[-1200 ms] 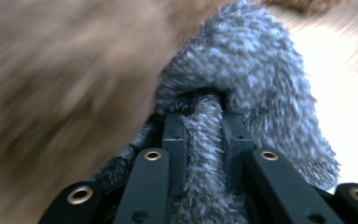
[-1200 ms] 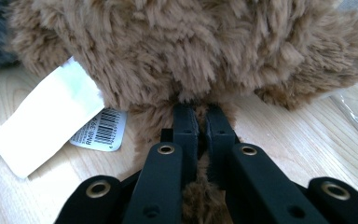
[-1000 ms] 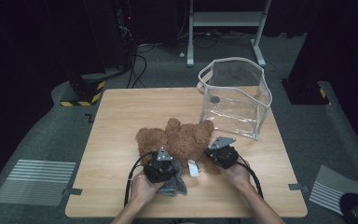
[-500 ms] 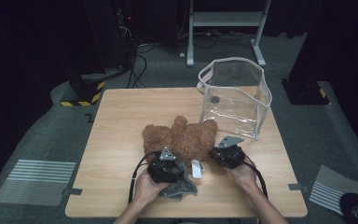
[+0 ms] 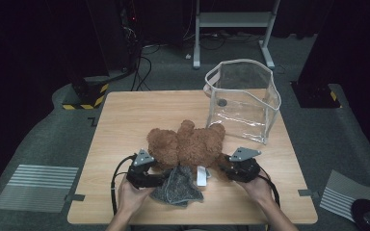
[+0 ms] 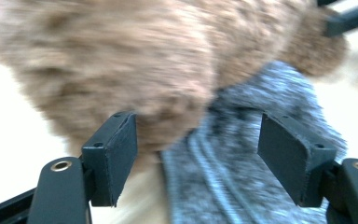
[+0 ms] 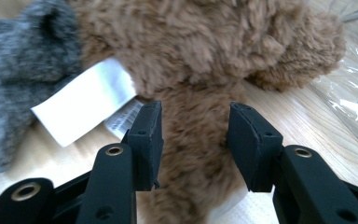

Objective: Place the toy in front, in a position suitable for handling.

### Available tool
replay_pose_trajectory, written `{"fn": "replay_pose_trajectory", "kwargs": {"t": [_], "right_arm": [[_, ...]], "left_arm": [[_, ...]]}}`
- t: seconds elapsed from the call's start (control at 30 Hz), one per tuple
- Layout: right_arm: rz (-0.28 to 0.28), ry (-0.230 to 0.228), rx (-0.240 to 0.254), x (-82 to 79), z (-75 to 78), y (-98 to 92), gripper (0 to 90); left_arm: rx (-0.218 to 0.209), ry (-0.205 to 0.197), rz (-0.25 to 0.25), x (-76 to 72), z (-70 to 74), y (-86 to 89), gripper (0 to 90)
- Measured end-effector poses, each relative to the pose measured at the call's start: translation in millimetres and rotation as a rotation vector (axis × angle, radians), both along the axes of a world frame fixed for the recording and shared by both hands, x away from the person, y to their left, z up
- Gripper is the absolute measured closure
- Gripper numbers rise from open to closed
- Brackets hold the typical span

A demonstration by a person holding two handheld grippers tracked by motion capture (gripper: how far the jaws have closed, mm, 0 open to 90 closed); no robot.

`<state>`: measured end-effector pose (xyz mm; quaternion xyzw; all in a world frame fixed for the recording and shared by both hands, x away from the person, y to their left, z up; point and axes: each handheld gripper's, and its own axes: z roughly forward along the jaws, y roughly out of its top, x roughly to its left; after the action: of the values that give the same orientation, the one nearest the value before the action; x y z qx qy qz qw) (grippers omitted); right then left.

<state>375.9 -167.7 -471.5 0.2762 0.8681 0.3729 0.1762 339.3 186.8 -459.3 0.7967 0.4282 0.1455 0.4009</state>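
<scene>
The brown teddy bear [image 5: 188,147] lies on the counter [image 5: 125,115] just before the clear plastic bag [image 5: 243,98], its grey knitted garment [image 5: 178,190] bunched at the near end. Both tools have just been opening: the left tool [image 6: 198,154] straddles fur and knit, the right tool [image 7: 193,140] brackets a plush limb, neither pressing. Each should regrip deeper before lifting, I'd say.

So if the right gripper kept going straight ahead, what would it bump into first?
Most likely the brown teddy bear. A furry limb already lies between the right gripper's open jaws, which have just been opening, and the bear's body sits right behind it. Depth is hard to judge.
</scene>
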Motion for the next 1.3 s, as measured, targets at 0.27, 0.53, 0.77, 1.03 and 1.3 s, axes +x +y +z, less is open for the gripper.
{"fn": "replay_pose_trajectory", "kwargs": {"t": [0.27, 0.53, 0.77, 1.03, 1.3], "right_arm": [[0.07, 0.036, 0.045, -15.8, 3.1, 7.2, 53.6], [0.171, 0.05, 0.038, -27.3, -6.7, 30.5, 49.8], [0.255, 0.067, 0.037, -34.6, -10.9, 58.4, 44.9], [0.301, 0.004, 0.071, -43.0, 1.3, 78.8, 40.9], [0.349, 0.04, 0.074, -39.3, -4.3, 100.3, 39.0]], "left_arm": [[-0.052, 0.021, 0.119, 33.2, -11.0, 25.5, 22.4], [-0.059, 0.02, 0.092, 41.3, -16.6, 18.7, 16.8], [-0.065, 0.036, 0.089, 48.1, -23.1, 18.3, 15.7], [-0.055, 0.049, 0.089, 50.0, -25.7, 17.4, 15.8], [-0.059, 0.065, 0.088, 53.3, -29.7, 18.5, 15.7]]}}
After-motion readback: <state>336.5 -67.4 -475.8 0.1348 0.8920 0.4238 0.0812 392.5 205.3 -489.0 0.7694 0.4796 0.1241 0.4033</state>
